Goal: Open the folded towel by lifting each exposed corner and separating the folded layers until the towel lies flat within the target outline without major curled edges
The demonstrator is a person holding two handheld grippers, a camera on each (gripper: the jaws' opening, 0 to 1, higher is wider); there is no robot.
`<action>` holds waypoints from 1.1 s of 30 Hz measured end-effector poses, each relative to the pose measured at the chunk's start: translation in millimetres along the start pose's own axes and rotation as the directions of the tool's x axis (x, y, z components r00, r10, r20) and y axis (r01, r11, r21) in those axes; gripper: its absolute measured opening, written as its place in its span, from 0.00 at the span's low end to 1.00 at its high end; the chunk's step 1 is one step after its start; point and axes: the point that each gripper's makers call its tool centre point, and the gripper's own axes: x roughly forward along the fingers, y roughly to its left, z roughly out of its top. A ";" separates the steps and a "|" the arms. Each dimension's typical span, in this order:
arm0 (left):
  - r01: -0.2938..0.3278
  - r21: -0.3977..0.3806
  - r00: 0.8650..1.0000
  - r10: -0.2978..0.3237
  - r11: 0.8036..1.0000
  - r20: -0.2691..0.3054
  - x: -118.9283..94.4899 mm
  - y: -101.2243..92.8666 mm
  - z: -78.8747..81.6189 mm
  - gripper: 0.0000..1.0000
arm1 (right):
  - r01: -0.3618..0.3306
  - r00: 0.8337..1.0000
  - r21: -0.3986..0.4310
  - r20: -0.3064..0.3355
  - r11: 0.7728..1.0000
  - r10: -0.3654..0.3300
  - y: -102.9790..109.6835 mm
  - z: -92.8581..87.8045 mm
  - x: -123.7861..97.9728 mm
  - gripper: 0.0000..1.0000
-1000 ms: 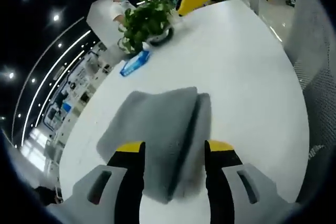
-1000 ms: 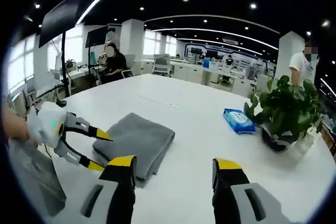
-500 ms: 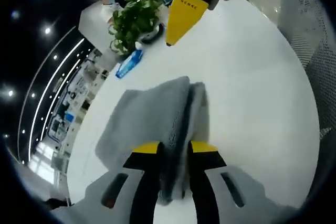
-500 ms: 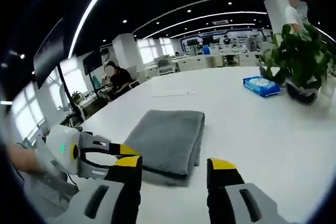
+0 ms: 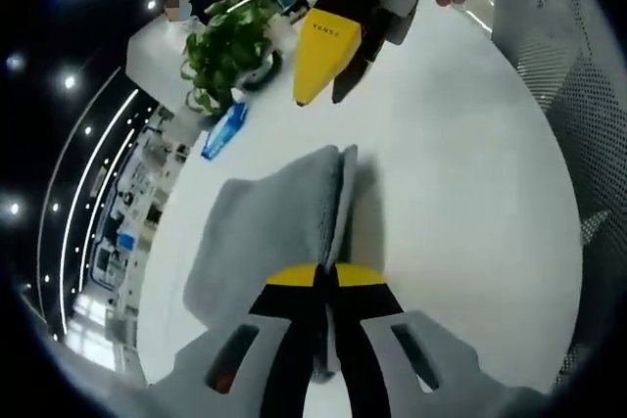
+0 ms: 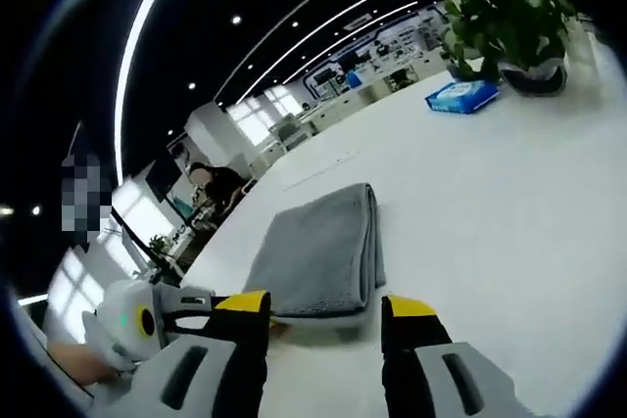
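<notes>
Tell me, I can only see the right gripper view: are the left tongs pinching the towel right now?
Observer: Yes. In the left gripper view the left tongs are shut on the near edge of the grey towel.
Operator: Is there anything beside the table that I can't see?
Observer: A grey mesh chair back stands along the edge of the white table.

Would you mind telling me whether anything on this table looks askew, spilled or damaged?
Nothing stands out. The grey towel lies neatly folded on the white table, the left gripper shut on its near edge; the potted plant stands upright beside the blue packet.
</notes>
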 end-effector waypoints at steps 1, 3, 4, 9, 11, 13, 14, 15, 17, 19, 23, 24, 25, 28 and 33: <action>0.010 0.006 1.000 -0.010 1.000 0.000 -1.9 -2.3 1.0 0.03 | 0.002 1.000 0.005 -0.004 1.000 -0.002 -0.9 -1.1 0.2 0.44; 0.042 0.005 0.999 -0.042 0.999 0.004 -5.9 -8.8 4.1 0.03 | 0.018 1.000 0.012 -0.025 1.000 -0.017 -4.0 -6.2 1.2 0.44; 0.056 0.004 0.998 -0.056 0.998 0.006 -7.9 -11.8 5.7 0.03 | 0.020 0.999 0.015 -0.033 1.000 -0.019 -4.3 -7.9 1.9 0.44; 0.148 0.007 0.988 -0.148 0.989 0.032 -22.5 -37.3 16.8 0.03 | 0.039 0.996 0.040 -0.086 0.998 -0.035 -7.9 -21.8 6.1 0.44; 0.170 0.011 0.985 -0.170 0.985 0.037 -27.4 -45.6 20.5 0.03 | 0.046 0.994 0.045 -0.105 0.998 -0.041 -9.0 -26.8 7.4 0.43; 0.189 0.004 0.981 -0.189 0.982 0.041 -29.9 -51.8 22.2 0.03 | 0.049 0.991 0.047 -0.127 0.998 -0.043 -9.1 -32.0 8.6 0.40; 0.204 -0.013 0.978 -0.203 0.979 0.049 -32.0 -56.1 23.7 0.03 | 0.050 0.990 0.046 -0.138 0.998 -0.043 -8.5 -34.9 9.1 0.38; 0.210 -0.021 0.977 -0.209 0.977 0.049 -33.3 -58.1 24.0 0.03 | 0.049 0.988 0.044 -0.149 0.998 -0.042 -8.9 -37.2 9.3 0.35; 0.219 -0.039 0.975 -0.217 0.975 0.051 -35.6 -60.7 25.4 0.04 | 0.048 0.984 0.042 -0.173 0.998 -0.040 -7.4 -43.1 9.7 0.27; 0.214 -0.056 0.976 -0.210 0.975 0.057 -36.1 -60.5 25.6 0.06 | 0.051 0.980 0.033 -0.195 0.998 -0.043 -7.3 -48.2 10.9 0.23; 0.232 -0.229 0.968 -0.201 0.946 0.147 -46.4 -56.5 34.4 0.15 | 0.059 0.976 0.025 -0.210 0.998 -0.052 -8.8 -51.5 11.8 0.19; 0.232 -0.276 0.967 -0.190 0.933 0.172 -48.4 -53.0 36.5 0.18 | 0.061 0.976 0.023 -0.212 0.998 -0.054 -8.3 -51.6 12.0 0.16; 0.232 -0.334 0.964 -0.170 0.914 0.205 -50.9 -47.1 38.6 0.20 | 0.055 0.976 0.017 -0.214 0.998 -0.050 -6.8 -51.5 12.1 0.13; 0.236 -0.415 0.960 -0.146 0.878 0.237 -51.8 -36.4 37.7 0.19 | 0.045 0.977 -0.030 -0.207 0.999 -0.050 -2.2 -47.9 11.1 0.04; 0.202 -0.542 0.967 -0.079 0.815 0.242 -51.5 -18.3 31.8 0.17 | 0.056 0.978 -0.266 -0.180 0.962 -0.107 8.8 -36.8 7.5 0.02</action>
